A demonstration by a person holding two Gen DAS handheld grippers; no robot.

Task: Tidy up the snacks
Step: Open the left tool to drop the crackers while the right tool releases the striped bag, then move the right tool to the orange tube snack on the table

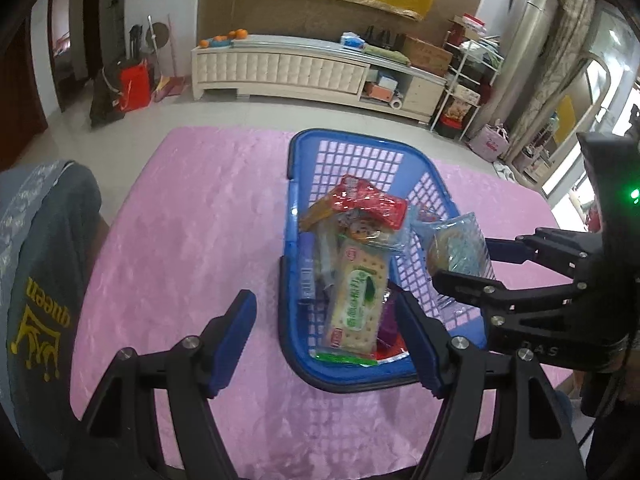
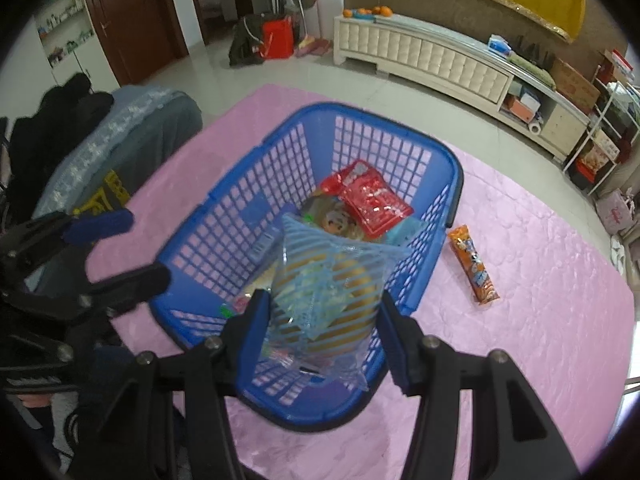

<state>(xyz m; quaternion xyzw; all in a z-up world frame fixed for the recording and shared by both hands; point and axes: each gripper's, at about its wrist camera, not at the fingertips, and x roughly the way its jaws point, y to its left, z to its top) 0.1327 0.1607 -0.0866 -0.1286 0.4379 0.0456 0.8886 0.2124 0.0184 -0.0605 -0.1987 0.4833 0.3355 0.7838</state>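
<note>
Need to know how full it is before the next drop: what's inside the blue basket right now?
In the blue basket: a red packet on top, a green-label cracker pack, and a cartoon-print bag. Wrappers beneath are mostly covered.

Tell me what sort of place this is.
Probably a home living room: a long cream cabinet against the wall with oranges on top, a tiled floor, and a pink-covered table holding a blue snack basket.

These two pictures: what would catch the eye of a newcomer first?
First the blue basket, half full of snack packets, in the middle of the pink tablecloth. Then the right tongs, gripping a blue-striped transparent bread packet above the basket. An orange snack packet lies alone on the cloth, beside it.
</note>
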